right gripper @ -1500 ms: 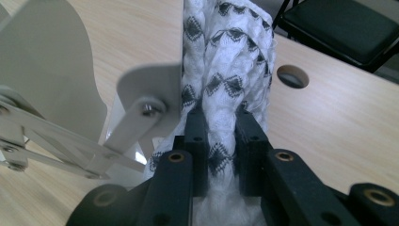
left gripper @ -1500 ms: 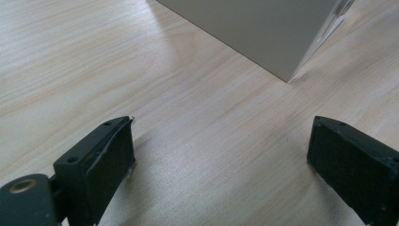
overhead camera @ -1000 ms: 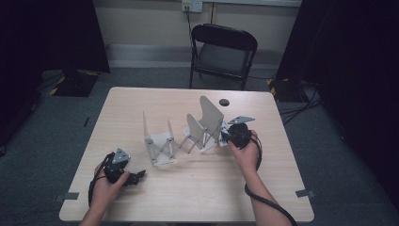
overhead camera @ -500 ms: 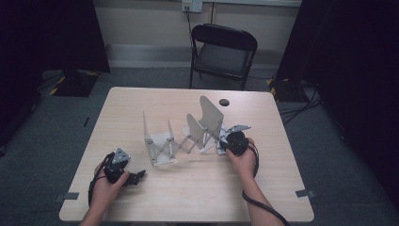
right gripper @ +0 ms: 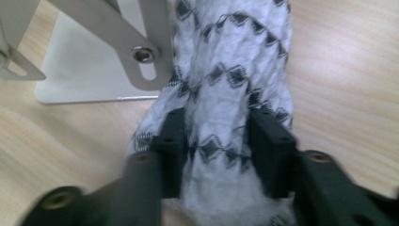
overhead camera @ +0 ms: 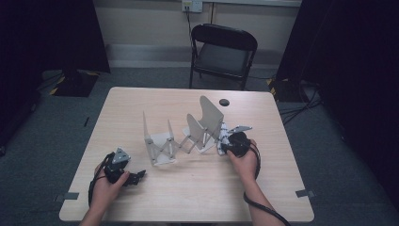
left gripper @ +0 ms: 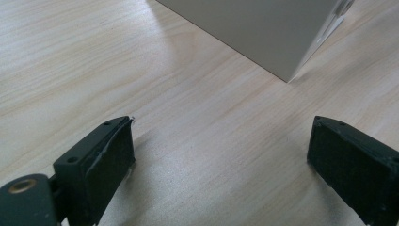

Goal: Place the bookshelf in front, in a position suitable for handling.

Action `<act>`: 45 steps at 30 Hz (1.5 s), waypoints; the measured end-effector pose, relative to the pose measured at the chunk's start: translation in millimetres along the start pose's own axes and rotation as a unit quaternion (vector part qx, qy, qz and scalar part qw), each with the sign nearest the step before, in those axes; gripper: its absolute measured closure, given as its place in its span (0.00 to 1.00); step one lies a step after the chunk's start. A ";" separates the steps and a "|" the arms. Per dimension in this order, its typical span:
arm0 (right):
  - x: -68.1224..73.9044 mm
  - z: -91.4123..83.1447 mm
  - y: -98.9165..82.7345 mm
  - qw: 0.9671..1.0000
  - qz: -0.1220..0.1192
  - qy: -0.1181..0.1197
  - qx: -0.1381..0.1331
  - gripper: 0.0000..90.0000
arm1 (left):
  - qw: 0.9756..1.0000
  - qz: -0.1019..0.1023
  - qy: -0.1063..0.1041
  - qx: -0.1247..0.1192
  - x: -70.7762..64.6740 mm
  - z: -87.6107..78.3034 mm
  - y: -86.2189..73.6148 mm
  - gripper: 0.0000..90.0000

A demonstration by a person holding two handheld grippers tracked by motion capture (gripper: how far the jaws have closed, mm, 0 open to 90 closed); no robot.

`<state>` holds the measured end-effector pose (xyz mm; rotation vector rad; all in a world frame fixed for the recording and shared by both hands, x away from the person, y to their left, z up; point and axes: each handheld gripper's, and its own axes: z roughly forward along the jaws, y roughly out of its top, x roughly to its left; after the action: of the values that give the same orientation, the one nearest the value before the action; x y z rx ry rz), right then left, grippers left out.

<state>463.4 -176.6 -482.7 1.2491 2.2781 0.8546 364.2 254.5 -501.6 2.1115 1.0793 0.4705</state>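
Here the right claw [right gripper: 216, 146], just opening, straddles the patterned cloth [right gripper: 226, 70] beside the metal rack [overhead camera: 183, 136]; left claw [left gripper: 221, 160] wide.

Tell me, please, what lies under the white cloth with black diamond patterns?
Under the white patterned cloth lies the light wooden table; its left edge overlaps the grey metal rack's base plate. Anything beneath its bunched middle is covered.

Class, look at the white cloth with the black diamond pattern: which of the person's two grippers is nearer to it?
The right. The right gripper has its jaws astride the white cloth with the black diamond pattern, beside the grey metal folding rack. The left gripper sits far off, past the rack's other end.
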 end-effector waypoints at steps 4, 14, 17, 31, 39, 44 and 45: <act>-2.8 -2.2 -1.2 1.000 0.007 -0.003 -0.012 0.84 | 1.000 0.000 0.000 0.000 0.0 0.0 0.0 0.08; -20.4 -41.2 23.6 0.999 0.025 -0.007 -0.044 0.88 | 1.000 0.000 -0.002 0.004 0.4 0.2 0.5 0.08; -27.3 -64.5 49.9 0.997 0.017 -0.013 -0.074 0.87 | 1.000 -0.001 -0.003 0.002 0.2 1.1 0.8 0.07; -24.6 -79.7 106.3 0.993 -0.019 -0.008 -0.113 0.87 | 1.000 0.000 -0.002 0.002 0.3 1.0 0.8 0.07; -18.4 -63.1 109.5 0.994 -0.041 0.008 -0.105 0.87 | 1.000 -0.001 -0.003 0.002 0.2 1.1 0.8 0.07; -18.8 -55.7 104.7 0.994 -0.045 0.019 -0.097 0.88 | 1.000 0.000 -0.002 0.002 0.3 1.0 0.8 0.07; -18.8 -54.2 103.4 0.994 -0.046 0.020 -0.096 0.88 | 1.000 0.000 -0.002 0.002 0.3 1.0 0.8 0.07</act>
<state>503.1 -167.3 -371.7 1.0431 2.2047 1.0450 365.4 254.0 -501.7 2.1153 1.0792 0.4631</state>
